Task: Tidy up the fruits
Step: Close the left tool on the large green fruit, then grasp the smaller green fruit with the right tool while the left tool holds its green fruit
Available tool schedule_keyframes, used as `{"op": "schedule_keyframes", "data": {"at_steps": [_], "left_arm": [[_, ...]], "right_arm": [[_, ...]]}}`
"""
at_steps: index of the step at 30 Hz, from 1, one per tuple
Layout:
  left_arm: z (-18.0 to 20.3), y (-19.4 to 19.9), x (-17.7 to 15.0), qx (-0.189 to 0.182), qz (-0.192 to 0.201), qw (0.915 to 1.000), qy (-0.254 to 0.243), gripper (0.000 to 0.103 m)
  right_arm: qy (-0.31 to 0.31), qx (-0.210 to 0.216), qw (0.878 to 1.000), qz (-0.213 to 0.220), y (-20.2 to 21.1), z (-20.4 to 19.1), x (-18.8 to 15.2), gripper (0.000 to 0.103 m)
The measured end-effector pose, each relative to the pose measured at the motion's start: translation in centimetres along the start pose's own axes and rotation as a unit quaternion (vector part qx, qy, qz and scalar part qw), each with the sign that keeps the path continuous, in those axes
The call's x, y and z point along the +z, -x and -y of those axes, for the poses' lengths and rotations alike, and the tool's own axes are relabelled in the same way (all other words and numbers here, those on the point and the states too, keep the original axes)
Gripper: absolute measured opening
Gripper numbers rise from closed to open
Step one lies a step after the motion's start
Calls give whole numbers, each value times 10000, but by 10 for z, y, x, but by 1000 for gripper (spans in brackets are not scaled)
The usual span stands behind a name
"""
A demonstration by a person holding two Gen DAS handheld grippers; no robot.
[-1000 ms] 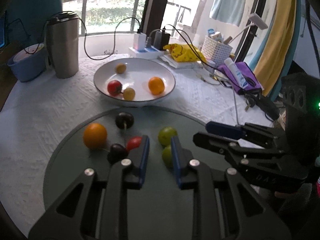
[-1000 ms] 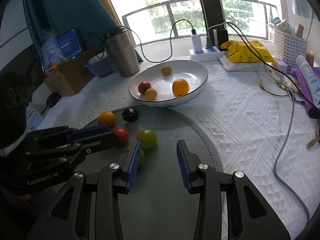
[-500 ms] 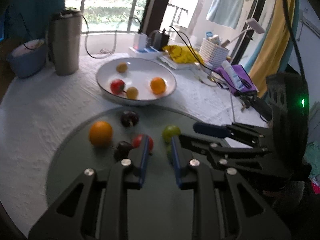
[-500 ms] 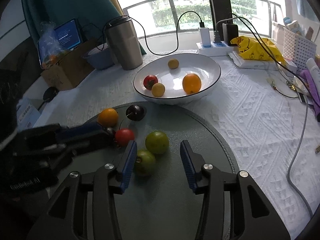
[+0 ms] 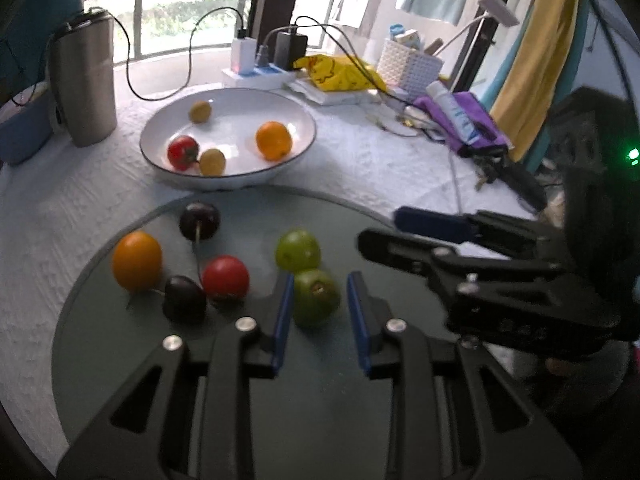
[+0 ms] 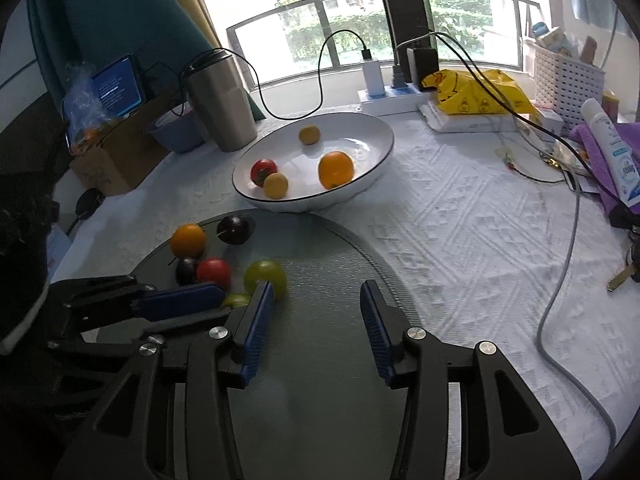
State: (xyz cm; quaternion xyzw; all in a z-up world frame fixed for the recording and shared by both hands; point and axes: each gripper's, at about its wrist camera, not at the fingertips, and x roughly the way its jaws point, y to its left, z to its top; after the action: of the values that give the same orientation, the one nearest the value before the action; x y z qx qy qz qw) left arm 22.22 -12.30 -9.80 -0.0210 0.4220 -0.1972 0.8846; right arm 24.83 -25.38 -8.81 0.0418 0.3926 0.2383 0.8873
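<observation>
**Left jaws around near green fruit; right jaws empty**

While the left gripper (image 5: 318, 312) sits low over the dark round mat (image 5: 120, 360), its blue pads have just been opening and now flank the near green fruit (image 5: 316, 298). The fruit lies between the fingertips, close against the left pad, with a visible gap to the right pad; not pinched. It is near-round, no clear long axis; its stem dimple faces up and slightly toward the camera. It touches the far green fruit (image 5: 298, 250), which lies just beyond the fingertips.

Right gripper (image 6: 318, 320): jaws spread, have just been opening, nothing between them, only mat. Its left pad sits just in front of the far green fruit.

Also on the mat, left of the green pair: red tomato (image 5: 225, 278), two dark cherries (image 5: 184, 298) (image 5: 199, 221), orange fruit (image 5: 137, 260).

White bowl (image 5: 168, 168), beyond the mat, holds a tomato, an orange and two small yellow fruits.
</observation>
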Motion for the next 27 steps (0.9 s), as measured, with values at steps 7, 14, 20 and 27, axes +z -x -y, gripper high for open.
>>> {"op": "schedule_keyframes", "data": {"at_steps": [7,14,20,27], "left_arm": [[1,-11,3,185,-136,9997,-69,32],[-2,-19,2,75,-369,9993,29,36],[1,-9,0,45,-169,9998,-130,31],[-11,12,-1,-16,35,10000,-31,31]], "right_arm": [[-62,40,10000,26,1,6,-2,47],[-80,20,10000,-3,0,6,-2,47],[-40,21,10000,-39,-4,3,-1,47],[68,78,9999,-77,-9,-7,4,47]]}}
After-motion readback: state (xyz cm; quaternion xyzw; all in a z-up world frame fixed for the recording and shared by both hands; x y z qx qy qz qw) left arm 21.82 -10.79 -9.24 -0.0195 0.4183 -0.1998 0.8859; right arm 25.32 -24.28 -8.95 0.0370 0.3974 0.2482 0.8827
